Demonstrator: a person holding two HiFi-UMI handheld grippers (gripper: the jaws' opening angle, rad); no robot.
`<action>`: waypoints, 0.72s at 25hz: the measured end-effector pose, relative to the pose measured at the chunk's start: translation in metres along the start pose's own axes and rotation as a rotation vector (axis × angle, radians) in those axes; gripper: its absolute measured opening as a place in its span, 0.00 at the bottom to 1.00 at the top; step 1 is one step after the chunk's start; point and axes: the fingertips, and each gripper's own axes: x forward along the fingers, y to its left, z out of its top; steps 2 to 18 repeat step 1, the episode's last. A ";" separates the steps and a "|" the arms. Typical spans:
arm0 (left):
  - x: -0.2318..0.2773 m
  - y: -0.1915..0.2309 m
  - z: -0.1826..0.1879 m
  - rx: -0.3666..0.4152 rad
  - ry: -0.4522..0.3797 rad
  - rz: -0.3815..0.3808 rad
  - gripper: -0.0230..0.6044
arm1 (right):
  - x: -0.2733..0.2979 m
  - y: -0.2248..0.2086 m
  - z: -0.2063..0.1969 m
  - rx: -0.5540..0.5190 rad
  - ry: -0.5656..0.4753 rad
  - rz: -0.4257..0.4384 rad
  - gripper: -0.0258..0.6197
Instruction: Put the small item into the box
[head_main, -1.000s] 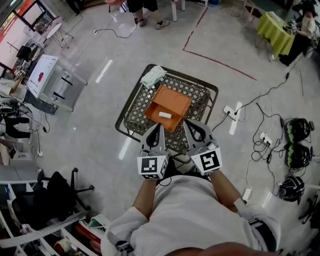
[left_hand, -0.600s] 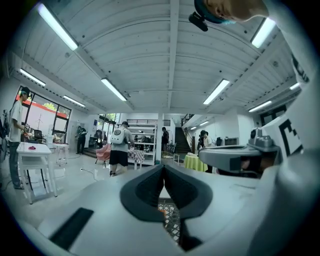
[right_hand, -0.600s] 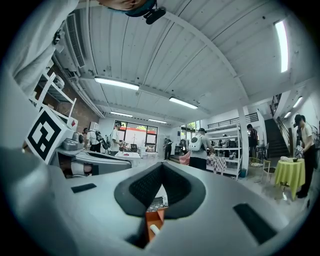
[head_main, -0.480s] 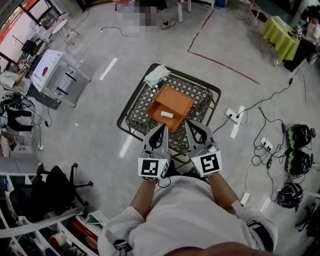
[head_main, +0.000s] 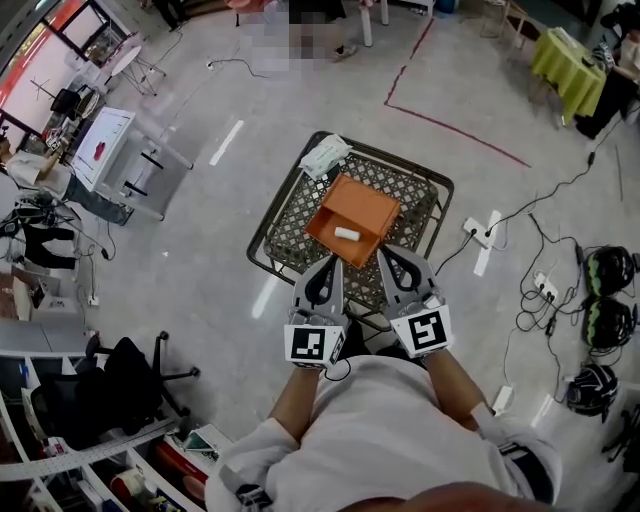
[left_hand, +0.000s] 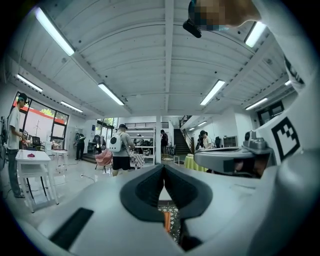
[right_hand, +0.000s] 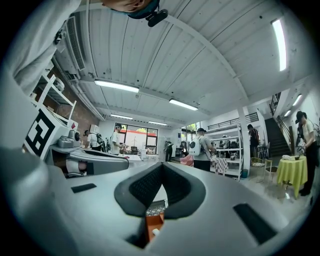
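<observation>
One small item (head_main: 345, 233) inside orange box (head_main: 358, 208).

The person's left forearm (head_main: 298, 392) and right forearm (head_main: 452, 375) reach forward from the body, side by side. The left grey-white two-jaw gripper (head_main: 332, 264) points level and away, its dark padded jaws pressed together with nothing between them. The right grey-white two-jaw gripper (head_main: 386, 256), just beside it, is likewise level, jaws closed and empty. Each bears a black-and-white marker cube (head_main: 315, 343) at its near end.
</observation>
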 end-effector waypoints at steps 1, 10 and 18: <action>0.001 0.001 0.002 0.007 -0.009 -0.006 0.05 | 0.002 -0.001 0.000 -0.001 -0.005 -0.003 0.04; 0.001 0.001 0.002 0.007 -0.009 -0.006 0.05 | 0.002 -0.001 0.000 -0.001 -0.005 -0.003 0.04; 0.001 0.001 0.002 0.007 -0.009 -0.006 0.05 | 0.002 -0.001 0.000 -0.001 -0.005 -0.003 0.04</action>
